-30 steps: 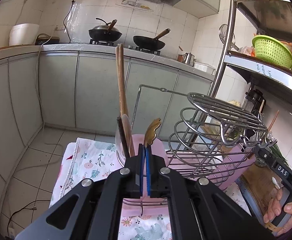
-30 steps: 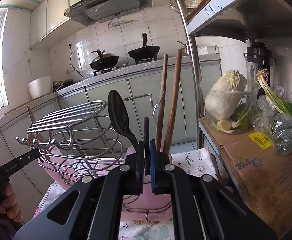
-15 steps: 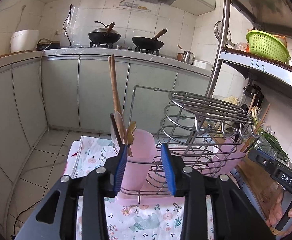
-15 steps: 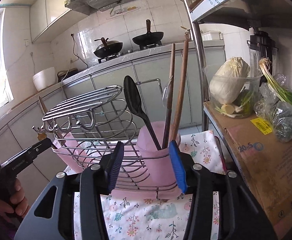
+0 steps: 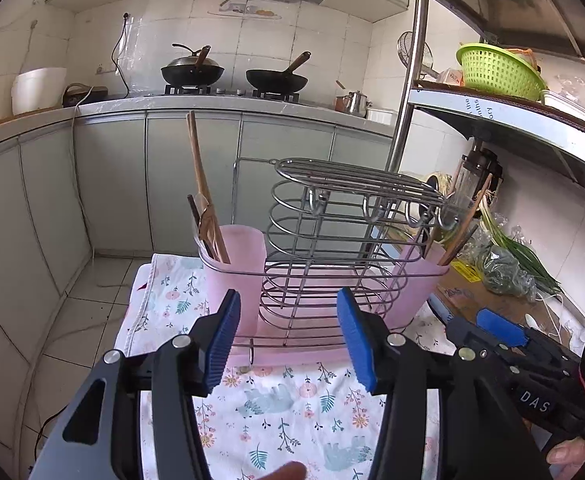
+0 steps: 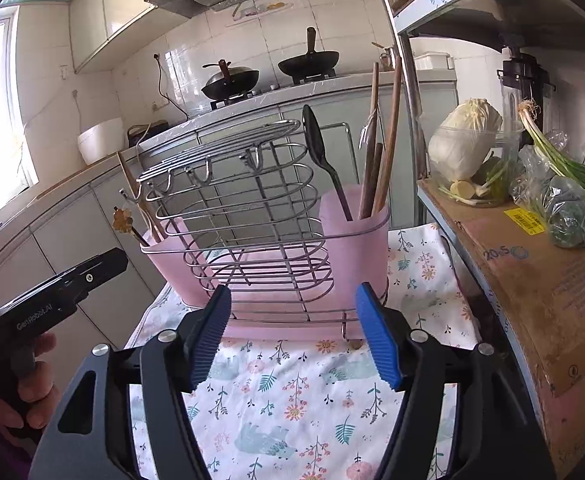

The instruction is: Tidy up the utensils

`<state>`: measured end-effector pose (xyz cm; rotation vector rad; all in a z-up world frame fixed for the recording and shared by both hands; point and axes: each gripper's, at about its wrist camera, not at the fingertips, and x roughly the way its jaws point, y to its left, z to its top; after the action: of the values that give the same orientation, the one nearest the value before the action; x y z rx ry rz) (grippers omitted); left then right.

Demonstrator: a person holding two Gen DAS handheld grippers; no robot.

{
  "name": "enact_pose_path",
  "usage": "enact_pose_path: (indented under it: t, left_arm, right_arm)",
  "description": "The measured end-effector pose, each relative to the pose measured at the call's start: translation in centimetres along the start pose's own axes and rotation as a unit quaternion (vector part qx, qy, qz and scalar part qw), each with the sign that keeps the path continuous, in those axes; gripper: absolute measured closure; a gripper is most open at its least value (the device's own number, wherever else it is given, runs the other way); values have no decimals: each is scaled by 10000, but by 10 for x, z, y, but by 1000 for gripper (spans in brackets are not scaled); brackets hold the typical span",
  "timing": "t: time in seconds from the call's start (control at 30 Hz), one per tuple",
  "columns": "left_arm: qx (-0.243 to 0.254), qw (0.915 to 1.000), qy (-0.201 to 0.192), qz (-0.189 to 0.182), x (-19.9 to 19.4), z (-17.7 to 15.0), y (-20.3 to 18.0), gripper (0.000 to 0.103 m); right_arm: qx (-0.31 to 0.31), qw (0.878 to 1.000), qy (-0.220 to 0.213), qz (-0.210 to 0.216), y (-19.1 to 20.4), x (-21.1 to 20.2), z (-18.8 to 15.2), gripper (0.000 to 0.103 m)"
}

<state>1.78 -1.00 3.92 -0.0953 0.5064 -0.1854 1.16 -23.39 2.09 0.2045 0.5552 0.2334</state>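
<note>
A wire rack (image 5: 332, 240) on a pink tray stands on the floral cloth with a pink cup at each end. In the left wrist view the near cup (image 5: 236, 268) holds wooden chopsticks (image 5: 200, 184) and other handles. In the right wrist view the near cup (image 6: 356, 240) holds a black spoon (image 6: 320, 148) and brown chopsticks (image 6: 388, 132). The far cup (image 6: 168, 256) holds a gold-topped utensil (image 6: 122, 216). My left gripper (image 5: 286, 320) and my right gripper (image 6: 294, 312) hang just short of the rack. Both have their jaws opening, with nothing between them.
A cardboard box (image 6: 532, 280) on the right carries a clear tub of cabbage (image 6: 468, 148) and bagged green onions (image 6: 572, 184). A steel shelf post (image 6: 408, 80) rises beside the rack. Behind is a counter with two woks (image 5: 192, 72). A floral cloth (image 5: 284, 420) covers the table.
Both grippers went from shut at utensil handles in the cups to wide open. Both have drawn back from the rack, leaving the utensils standing in the cups.
</note>
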Motion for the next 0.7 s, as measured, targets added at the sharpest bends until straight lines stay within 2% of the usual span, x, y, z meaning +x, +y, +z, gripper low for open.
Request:
enact_pose_path:
  t: [0.7]
  left_arm:
    - [-44, 9996, -250, 90, -45, -11, -15, 53]
  right_arm:
    - [-610, 9968, -182, -477, 38, -28, -19, 31]
